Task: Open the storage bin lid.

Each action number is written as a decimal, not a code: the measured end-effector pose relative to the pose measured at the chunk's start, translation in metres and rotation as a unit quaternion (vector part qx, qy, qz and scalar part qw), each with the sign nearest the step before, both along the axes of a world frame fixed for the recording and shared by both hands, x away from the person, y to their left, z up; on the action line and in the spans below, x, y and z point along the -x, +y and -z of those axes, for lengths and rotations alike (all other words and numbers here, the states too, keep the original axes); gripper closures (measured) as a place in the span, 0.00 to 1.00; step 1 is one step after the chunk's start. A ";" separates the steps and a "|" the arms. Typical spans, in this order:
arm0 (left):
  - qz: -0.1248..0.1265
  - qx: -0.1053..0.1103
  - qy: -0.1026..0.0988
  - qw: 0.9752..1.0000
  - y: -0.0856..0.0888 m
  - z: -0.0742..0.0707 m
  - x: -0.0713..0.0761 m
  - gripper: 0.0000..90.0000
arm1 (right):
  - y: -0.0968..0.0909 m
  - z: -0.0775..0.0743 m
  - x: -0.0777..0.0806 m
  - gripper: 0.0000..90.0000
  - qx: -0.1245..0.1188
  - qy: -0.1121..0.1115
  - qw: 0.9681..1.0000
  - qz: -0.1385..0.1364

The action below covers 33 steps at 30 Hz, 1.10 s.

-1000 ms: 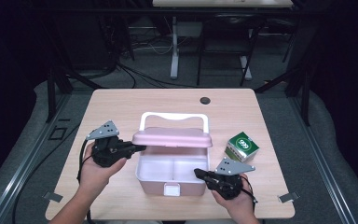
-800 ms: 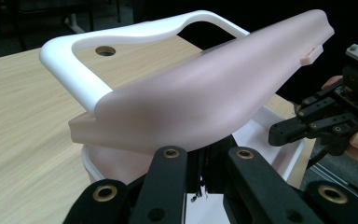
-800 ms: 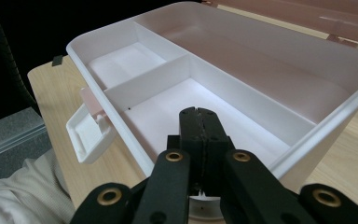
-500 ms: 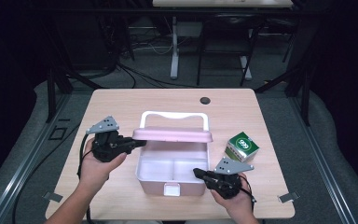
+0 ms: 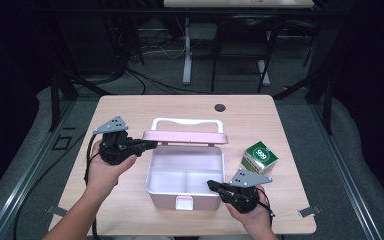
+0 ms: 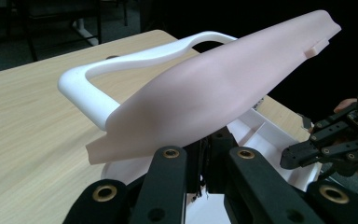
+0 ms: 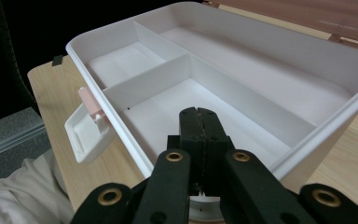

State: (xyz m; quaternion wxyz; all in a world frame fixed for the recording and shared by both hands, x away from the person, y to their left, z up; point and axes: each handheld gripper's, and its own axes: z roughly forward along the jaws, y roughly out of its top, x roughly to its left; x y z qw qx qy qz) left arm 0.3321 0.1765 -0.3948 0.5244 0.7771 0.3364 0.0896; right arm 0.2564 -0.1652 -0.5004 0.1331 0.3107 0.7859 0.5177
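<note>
The lid (image 5: 185, 137) has swung higher, pinched at its edge by the left gripper (image 5: 147, 145), while the right gripper (image 5: 215, 186), jaws pressed together, steadies the box (image 5: 185, 197).

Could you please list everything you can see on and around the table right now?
Box: one, pink with white compartments, open, table centre.
Lid: one, pink with white handle, raised at the box's far side.
Latch: one, white, hanging open at the box front.
Carton: one, green and white, right of the box.
Table: one, light wood.
Left gripper: one, black, shut at the lid's left edge.
Right gripper: one, black, shut, at the box's near right rim.
</note>
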 end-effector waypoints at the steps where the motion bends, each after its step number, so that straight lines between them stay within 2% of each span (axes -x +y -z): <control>1: -0.001 0.000 0.001 1.000 0.000 -0.001 -0.001 0.98 | 0.000 0.000 0.000 1.00 0.000 0.000 1.000 0.000; 21: -0.032 0.013 0.004 0.999 -0.003 -0.008 -0.031 0.98 | 0.000 0.000 0.001 1.00 0.002 -0.001 1.000 -0.001; 33: -0.047 0.004 0.003 0.999 -0.005 -0.007 -0.046 0.97 | 0.000 0.001 0.000 1.00 -0.003 -0.005 1.000 -0.001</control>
